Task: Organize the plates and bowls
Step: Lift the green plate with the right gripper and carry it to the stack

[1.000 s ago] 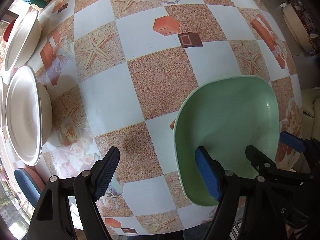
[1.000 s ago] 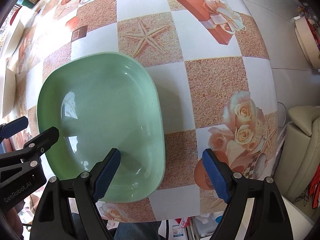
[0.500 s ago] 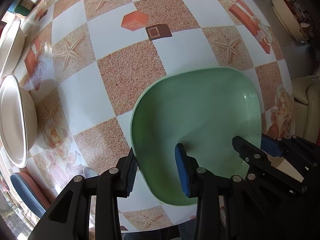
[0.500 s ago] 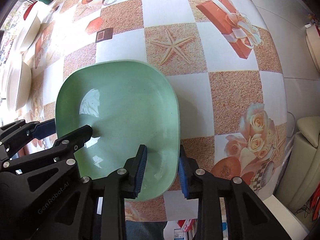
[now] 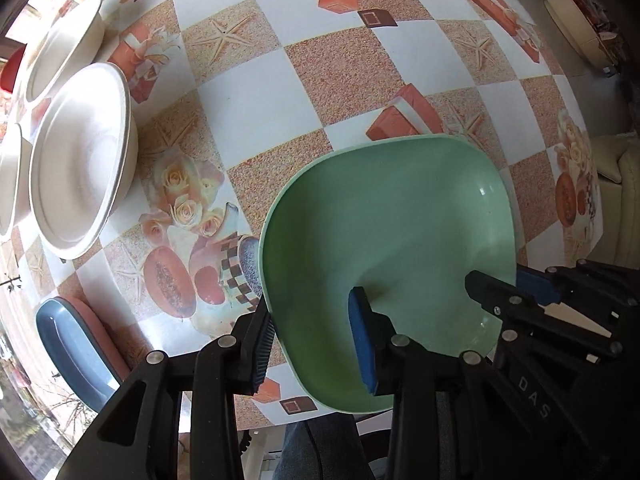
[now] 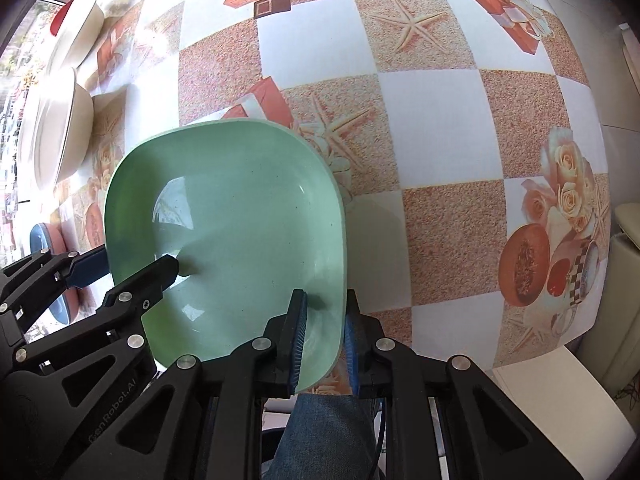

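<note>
A green square bowl (image 5: 396,232) is held above the table near its front edge, also in the right wrist view (image 6: 240,216). My left gripper (image 5: 316,344) is shut on the bowl's left rim. My right gripper (image 6: 322,332) is shut on its right rim. White round bowls (image 5: 80,152) stand at the left, also in the right wrist view (image 6: 52,128). A blue plate stacked on a pink one (image 5: 72,344) sits at the front left.
The table (image 5: 260,92) has a checkered cloth with starfish and roses. Another white bowl (image 5: 64,44) stands farther back left. A beige sofa (image 5: 616,200) is off the right edge. The person's leg (image 6: 324,436) is below the table edge.
Both grippers closed onto the green bowl's rims a second ago. The bowl has since lifted and moved left, toward the white bowls and the blue plate.
</note>
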Action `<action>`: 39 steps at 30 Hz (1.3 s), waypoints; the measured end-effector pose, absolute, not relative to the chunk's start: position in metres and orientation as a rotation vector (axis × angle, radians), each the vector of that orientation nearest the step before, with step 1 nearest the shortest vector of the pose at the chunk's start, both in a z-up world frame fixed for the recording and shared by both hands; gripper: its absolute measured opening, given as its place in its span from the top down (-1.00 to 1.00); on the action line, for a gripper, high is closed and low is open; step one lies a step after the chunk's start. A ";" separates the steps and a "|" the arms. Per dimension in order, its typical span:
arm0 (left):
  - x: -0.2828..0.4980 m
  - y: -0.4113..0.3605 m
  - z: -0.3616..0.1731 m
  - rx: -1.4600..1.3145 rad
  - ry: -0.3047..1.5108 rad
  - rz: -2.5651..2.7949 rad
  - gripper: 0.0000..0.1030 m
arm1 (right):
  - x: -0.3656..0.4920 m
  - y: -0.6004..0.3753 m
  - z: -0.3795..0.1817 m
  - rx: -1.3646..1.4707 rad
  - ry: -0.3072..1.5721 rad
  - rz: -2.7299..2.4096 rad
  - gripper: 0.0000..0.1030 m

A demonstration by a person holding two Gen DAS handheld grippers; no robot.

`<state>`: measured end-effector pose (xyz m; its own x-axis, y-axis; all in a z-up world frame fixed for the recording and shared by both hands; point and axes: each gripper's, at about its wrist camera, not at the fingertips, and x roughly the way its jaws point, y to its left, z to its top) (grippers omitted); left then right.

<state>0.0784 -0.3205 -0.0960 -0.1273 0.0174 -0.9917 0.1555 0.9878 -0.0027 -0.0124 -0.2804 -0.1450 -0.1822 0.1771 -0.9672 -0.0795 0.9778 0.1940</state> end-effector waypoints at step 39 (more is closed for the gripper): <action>0.020 -0.128 -0.029 -0.105 1.537 0.135 0.25 | -0.037 -0.199 -0.105 -0.132 1.697 0.463 0.61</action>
<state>0.0196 -0.1283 -0.0294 0.0292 0.0214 -0.9993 -0.1527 0.9881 0.0168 -0.0373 -0.1992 -0.1053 -0.1854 0.1719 -0.9675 -0.3433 0.9112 0.2277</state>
